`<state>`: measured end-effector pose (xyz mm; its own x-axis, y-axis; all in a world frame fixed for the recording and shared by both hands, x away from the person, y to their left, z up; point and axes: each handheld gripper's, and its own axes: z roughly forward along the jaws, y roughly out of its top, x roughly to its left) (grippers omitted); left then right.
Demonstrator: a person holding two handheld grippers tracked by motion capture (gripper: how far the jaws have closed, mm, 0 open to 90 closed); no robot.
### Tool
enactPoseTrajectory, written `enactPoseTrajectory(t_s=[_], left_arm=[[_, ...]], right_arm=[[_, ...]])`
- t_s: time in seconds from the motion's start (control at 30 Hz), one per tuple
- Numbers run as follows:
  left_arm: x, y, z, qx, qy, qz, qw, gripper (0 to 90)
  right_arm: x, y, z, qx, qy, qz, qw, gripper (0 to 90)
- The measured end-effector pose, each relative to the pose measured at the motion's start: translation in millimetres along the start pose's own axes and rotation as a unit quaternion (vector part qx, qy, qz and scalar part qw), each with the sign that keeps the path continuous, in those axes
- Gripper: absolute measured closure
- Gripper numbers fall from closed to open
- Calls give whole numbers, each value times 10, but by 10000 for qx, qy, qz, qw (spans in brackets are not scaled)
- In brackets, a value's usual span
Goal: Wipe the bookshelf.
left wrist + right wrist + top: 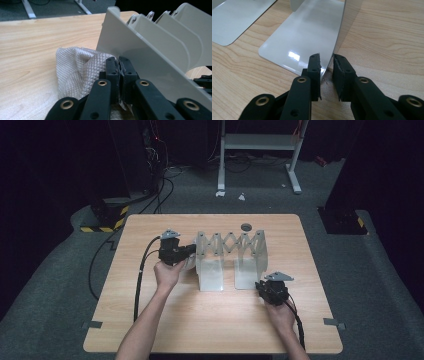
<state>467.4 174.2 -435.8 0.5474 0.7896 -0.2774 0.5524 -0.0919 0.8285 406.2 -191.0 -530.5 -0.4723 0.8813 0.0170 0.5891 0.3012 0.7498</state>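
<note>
A grey accordion rack [230, 242] with upright panels and two flat base plates stands mid-table. My left gripper [192, 251] lies at its left end, pointing right. In the left gripper view that gripper [119, 66] is shut on a white quilted cloth [77, 72], which is bunched against the rack's end panel [150, 50]. The cloth [189, 264] shows as a pale patch under that hand. My right gripper [260, 285] sits at the front of the rack's right plate. In the right gripper view it [327, 65] is open, jaws on either side of the upright panel's [348, 15] bottom edge beside the glossy base plate [307, 37].
A small dark disc [246, 226] lies on the table behind the rack. Tape marks [94, 324] sit at the front corners. On the floor beyond are a white metal stand [257, 142], cables and a yellow-black striped base [105, 217].
</note>
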Motion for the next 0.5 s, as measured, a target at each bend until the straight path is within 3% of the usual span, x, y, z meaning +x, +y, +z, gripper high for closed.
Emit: enactPoseTrajectory(t_s=[0.5], left_arm=[[118, -212, 230, 229, 87, -141, 9996, 868]], right_arm=[[3, 0, 0, 0, -3, -13, 10000, 761]])
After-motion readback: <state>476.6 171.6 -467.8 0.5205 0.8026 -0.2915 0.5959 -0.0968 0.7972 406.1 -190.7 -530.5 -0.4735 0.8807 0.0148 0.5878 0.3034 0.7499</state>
